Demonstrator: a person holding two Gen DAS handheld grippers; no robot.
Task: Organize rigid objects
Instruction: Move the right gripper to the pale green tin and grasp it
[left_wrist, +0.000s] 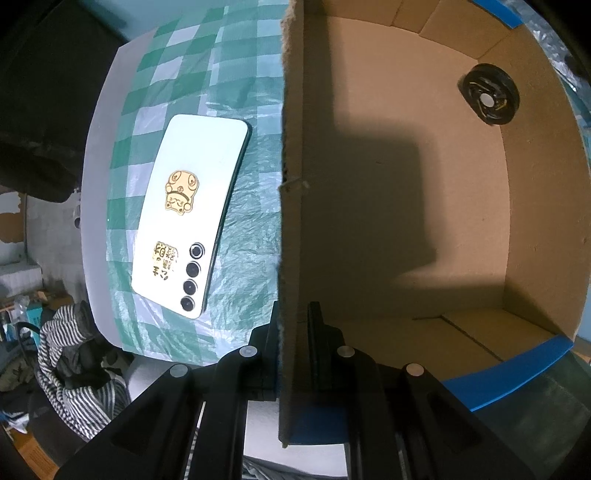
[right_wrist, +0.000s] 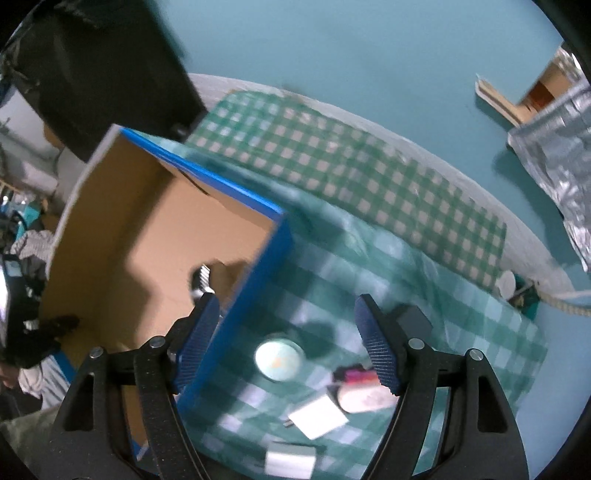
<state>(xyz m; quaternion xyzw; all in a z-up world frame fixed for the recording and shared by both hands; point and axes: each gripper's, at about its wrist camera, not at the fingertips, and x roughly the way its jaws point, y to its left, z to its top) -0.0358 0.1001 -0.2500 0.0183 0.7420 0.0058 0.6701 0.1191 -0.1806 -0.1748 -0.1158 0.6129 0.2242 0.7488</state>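
Note:
A cardboard box (left_wrist: 388, 177) with blue-taped edges stands on the green checked cloth (left_wrist: 177, 85). My left gripper (left_wrist: 295, 325) is shut on the box's left wall (left_wrist: 291, 184). A black round disc (left_wrist: 489, 94) lies inside the box at the far corner. A white phone (left_wrist: 188, 214) with gold stickers lies face down on the cloth left of the box. My right gripper (right_wrist: 286, 343) is open above the cloth, beside the box's blue edge (right_wrist: 243, 314). Below it lie a pale round lid (right_wrist: 279, 360), a white charger (right_wrist: 318, 416) and a small pink-and-white item (right_wrist: 364, 391).
A white block (right_wrist: 290, 463) lies near the cloth's front edge. A foil bag (right_wrist: 554, 147) and a cardboard piece (right_wrist: 506, 103) lie on the teal floor to the right. Striped clothing (left_wrist: 74, 369) lies on the floor to the left. A dark object (right_wrist: 110, 74) stands behind the box.

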